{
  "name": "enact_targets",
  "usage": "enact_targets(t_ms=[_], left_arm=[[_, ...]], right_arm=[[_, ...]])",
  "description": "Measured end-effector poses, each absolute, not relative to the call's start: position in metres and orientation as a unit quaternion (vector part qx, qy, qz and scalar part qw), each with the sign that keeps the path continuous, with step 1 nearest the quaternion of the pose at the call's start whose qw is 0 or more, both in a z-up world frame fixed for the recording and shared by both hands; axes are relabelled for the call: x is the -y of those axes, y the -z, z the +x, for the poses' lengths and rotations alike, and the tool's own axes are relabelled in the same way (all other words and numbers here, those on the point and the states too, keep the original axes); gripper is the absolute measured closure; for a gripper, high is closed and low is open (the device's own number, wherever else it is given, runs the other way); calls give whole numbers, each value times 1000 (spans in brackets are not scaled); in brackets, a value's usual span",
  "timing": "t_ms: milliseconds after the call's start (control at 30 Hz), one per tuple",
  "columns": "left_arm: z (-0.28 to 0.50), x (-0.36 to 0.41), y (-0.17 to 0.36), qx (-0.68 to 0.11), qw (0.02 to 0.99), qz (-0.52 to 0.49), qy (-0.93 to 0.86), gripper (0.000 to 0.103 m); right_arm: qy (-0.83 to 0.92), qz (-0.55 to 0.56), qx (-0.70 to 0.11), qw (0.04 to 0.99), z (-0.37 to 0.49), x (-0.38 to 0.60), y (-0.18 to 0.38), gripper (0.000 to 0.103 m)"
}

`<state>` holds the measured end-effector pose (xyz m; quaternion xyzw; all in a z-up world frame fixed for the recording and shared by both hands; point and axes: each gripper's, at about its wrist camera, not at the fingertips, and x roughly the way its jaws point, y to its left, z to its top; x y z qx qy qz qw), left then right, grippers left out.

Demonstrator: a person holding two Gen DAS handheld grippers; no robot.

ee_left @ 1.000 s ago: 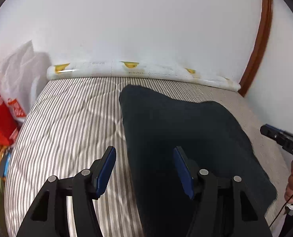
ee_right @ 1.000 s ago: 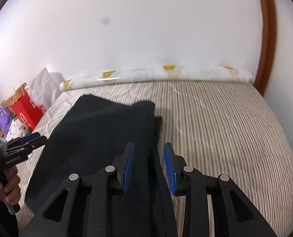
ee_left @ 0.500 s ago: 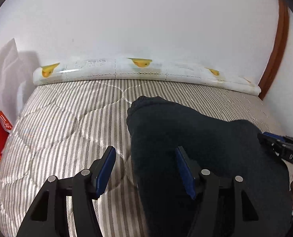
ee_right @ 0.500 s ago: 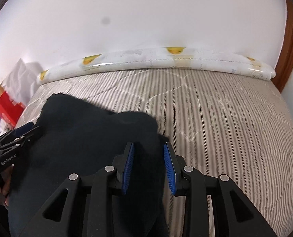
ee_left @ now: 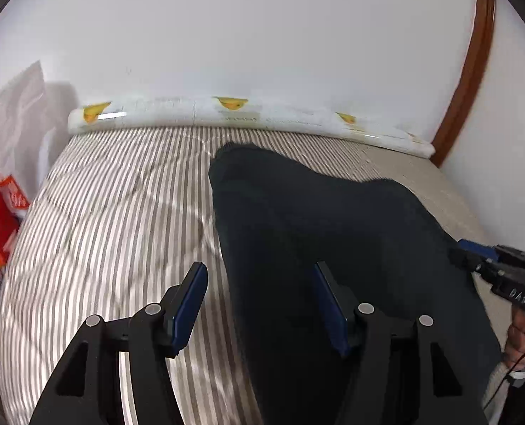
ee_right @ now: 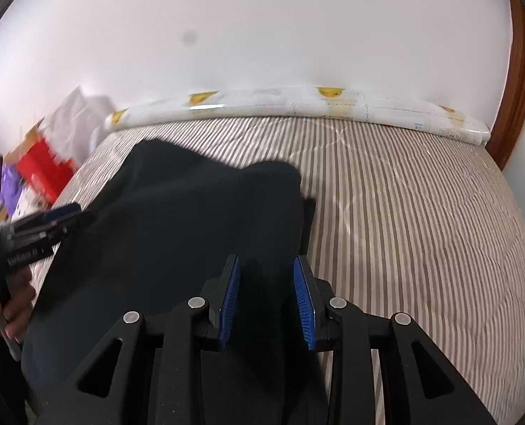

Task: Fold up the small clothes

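A dark, almost black garment (ee_left: 326, 226) lies spread on the striped mattress (ee_left: 113, 219); it also shows in the right wrist view (ee_right: 177, 219). My left gripper (ee_left: 259, 297) is open above the garment's left edge, one finger over the mattress, the other over the cloth. My right gripper (ee_right: 266, 294) is partly open over the garment's right part, with dark cloth showing between its blue pads (ee_right: 303, 294); whether they touch it is unclear. Each gripper shows in the other's view, the right one (ee_left: 492, 269) and the left one (ee_right: 39, 226).
A white roll with yellow duck prints (ee_left: 248, 113) lies along the wall at the mattress's far edge. Red boxes and a white bag (ee_left: 4, 177) stand off the left side. A brown wooden frame (ee_left: 468, 71) runs up at the right.
Both views pulled back and rose slightly from the garment after dipping closer half a second ago. The right gripper's pads have opened a little wider. The left gripper stays open.
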<state>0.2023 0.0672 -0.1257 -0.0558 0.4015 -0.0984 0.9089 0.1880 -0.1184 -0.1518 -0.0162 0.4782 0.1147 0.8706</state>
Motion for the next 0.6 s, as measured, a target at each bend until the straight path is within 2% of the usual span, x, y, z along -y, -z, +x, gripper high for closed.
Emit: enact_targets(t_ms=[333,600], left_arm=[[98,-60,128,-402,908,-57,102,44],[53,-62,140,-408,907,-54,85,44]], right_arm=[[-96,-12,-468,878,101,128,149,72],[-60,-19,-463,884,57,146,155,72]])
